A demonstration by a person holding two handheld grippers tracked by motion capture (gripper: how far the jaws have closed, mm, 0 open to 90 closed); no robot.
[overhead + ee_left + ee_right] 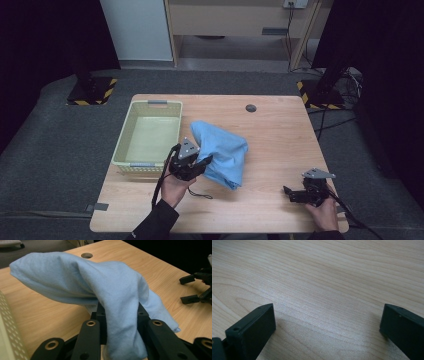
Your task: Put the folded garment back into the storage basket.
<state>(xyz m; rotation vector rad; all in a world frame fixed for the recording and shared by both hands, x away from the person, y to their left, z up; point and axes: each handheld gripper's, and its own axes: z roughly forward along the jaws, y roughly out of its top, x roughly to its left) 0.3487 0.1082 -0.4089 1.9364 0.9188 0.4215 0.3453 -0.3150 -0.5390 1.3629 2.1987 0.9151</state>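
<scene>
Fingers of left gripper (122, 322) clamped on bunched blue cloth (100, 287), lifting it partly off wooden table (280, 130), just right of pale green basket (131, 134). Right gripper (327, 325) jaws wide apart, nothing between, parked at near right corner. Step, likely: carrying cloth to basket. Next: swing left over rim, clear trailing fabric, then release.

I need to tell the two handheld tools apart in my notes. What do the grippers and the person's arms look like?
Both grippers are black, with two flat, blocky jaws. The left gripper has brass-ringed pivot holes on its linkage arms, a grey three-cornered plate on top and a thin black cable trailing below. The right gripper carries the same grey plate and a black cable. The person wears dark long sleeves.
</scene>
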